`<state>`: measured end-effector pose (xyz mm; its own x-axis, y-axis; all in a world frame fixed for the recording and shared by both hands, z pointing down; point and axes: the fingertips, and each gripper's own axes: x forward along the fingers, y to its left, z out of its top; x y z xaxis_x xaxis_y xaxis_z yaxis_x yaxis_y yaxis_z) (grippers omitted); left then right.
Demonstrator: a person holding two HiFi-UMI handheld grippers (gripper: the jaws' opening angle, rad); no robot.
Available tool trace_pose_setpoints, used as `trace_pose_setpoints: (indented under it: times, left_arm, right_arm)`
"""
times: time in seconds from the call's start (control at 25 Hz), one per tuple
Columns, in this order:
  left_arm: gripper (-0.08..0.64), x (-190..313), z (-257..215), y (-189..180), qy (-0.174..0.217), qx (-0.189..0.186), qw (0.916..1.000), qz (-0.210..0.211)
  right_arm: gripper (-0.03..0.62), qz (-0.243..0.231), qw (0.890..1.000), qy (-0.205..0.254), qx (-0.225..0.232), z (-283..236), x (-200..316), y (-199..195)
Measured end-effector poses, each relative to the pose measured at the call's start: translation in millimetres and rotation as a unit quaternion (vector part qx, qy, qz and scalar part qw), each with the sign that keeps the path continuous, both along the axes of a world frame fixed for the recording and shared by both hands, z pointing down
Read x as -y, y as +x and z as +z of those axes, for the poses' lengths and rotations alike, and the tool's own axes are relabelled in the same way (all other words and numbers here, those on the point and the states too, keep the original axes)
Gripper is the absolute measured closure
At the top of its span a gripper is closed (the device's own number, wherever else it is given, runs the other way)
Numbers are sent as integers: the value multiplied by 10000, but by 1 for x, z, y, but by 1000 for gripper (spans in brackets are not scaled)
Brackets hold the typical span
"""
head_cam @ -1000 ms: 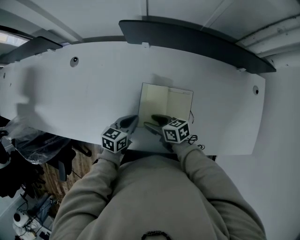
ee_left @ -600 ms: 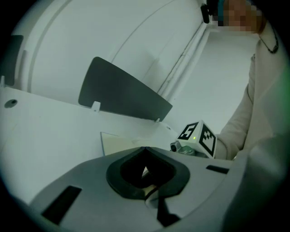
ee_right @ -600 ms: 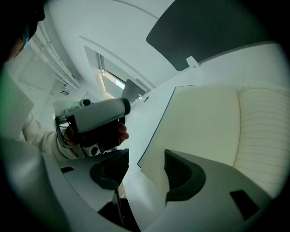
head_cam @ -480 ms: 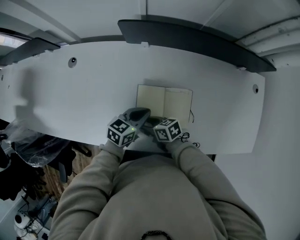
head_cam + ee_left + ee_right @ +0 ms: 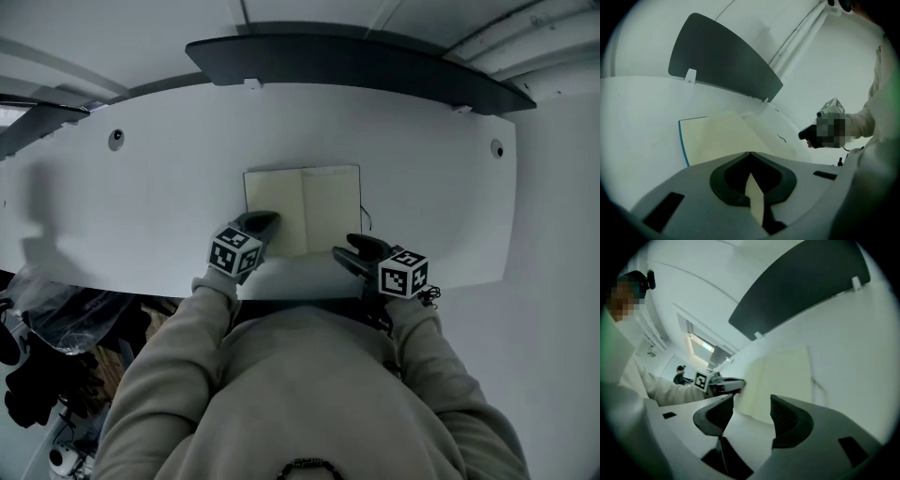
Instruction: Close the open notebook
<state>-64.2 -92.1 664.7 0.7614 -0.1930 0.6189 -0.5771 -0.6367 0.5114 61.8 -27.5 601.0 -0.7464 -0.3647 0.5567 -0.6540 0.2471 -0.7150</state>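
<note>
The open notebook [image 5: 302, 208] lies flat on the white table [image 5: 150, 197], cream pages up, with a thin black band [image 5: 364, 217] at its right edge. My left gripper [image 5: 262, 221] is at the left page's near edge. In the left gripper view its jaws [image 5: 751, 157] are shut on a thin cream page edge of the notebook [image 5: 717, 138], whose cover rim is blue. My right gripper [image 5: 345, 251] sits just off the notebook's near right corner. Its jaws [image 5: 752, 401] stand open with only table between them. The notebook [image 5: 780, 376] and left gripper [image 5: 726, 384] lie ahead.
A dark curved panel [image 5: 347, 61] runs along the table's far edge. Two small round holes [image 5: 115, 139] [image 5: 496, 148] sit in the tabletop. A black cable [image 5: 433, 295] lies at the near right edge. Dark bags and clutter [image 5: 66, 319] are on the floor, left.
My left gripper moved right onto the notebook's left page and closed on its edge. My right gripper drew back off the notebook to the right. The notebook still lies open.
</note>
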Motion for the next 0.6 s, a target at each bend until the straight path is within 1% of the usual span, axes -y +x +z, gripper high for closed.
trace_pose_setpoints:
  times: [0.04, 0.12, 0.16, 0.24, 0.28, 0.4, 0.6]
  left_arm:
    - [565, 0, 1, 0, -9, 15, 10000, -1]
    - [565, -1, 4, 0, -41, 38, 10000, -17]
    - [565, -1, 6, 0, -59, 60, 10000, -20]
    - [565, -2, 10, 1, -78, 122, 9999, -14]
    - [565, -2, 11, 1, -77, 149, 9999, -10]
    - [565, -1, 14, 2, -42, 203, 9998, -11]
    - [565, -1, 16, 2, 13, 214, 9998, -19]
  right_arm:
    - [334, 99, 9993, 44, -355, 12, 4, 23]
    - [334, -34, 9955, 88, -944, 37, 9, 48]
    - [334, -175, 9935, 91, -1122, 47, 12, 51]
    - [334, -356, 9906, 85, -1320, 60, 17, 51]
    - [334, -345, 9906, 50, -1324, 64, 20, 50]
    - [334, -127, 9939, -141, -1088, 70, 28, 45]
    - [334, 43, 9935, -300, -1093, 75, 32, 49]
